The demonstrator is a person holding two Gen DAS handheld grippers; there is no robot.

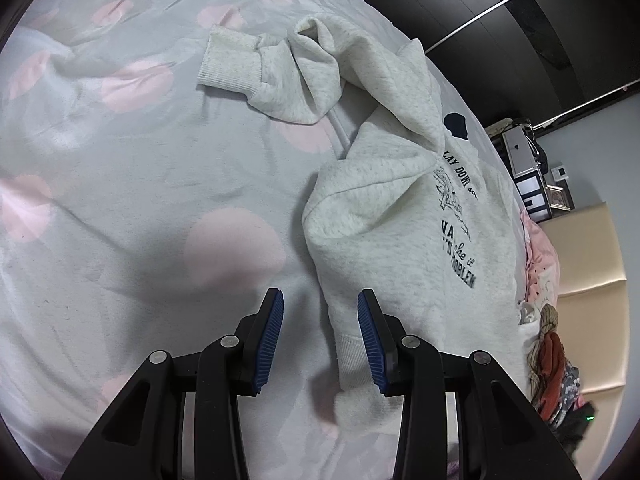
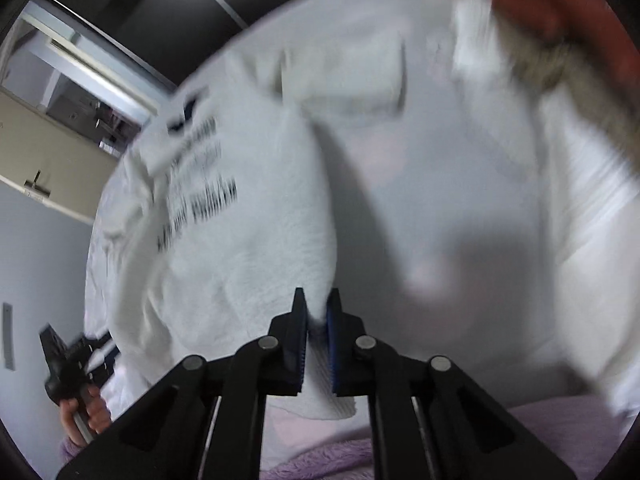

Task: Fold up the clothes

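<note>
A light grey sweatshirt with black printed lettering lies crumpled on the bed. One sleeve with a ribbed cuff stretches toward the far left. My left gripper is open and empty, hovering over the sweatshirt's near hem corner, its right finger over the fabric. In the blurred right wrist view, my right gripper is shut on the hem edge of the sweatshirt. The left gripper and the hand holding it show at the lower left there.
The bed sheet is grey with pink dots. A pile of other clothes lies at the right edge by a beige headboard. A dark wardrobe stands behind. A purple fluffy blanket is at the near edge.
</note>
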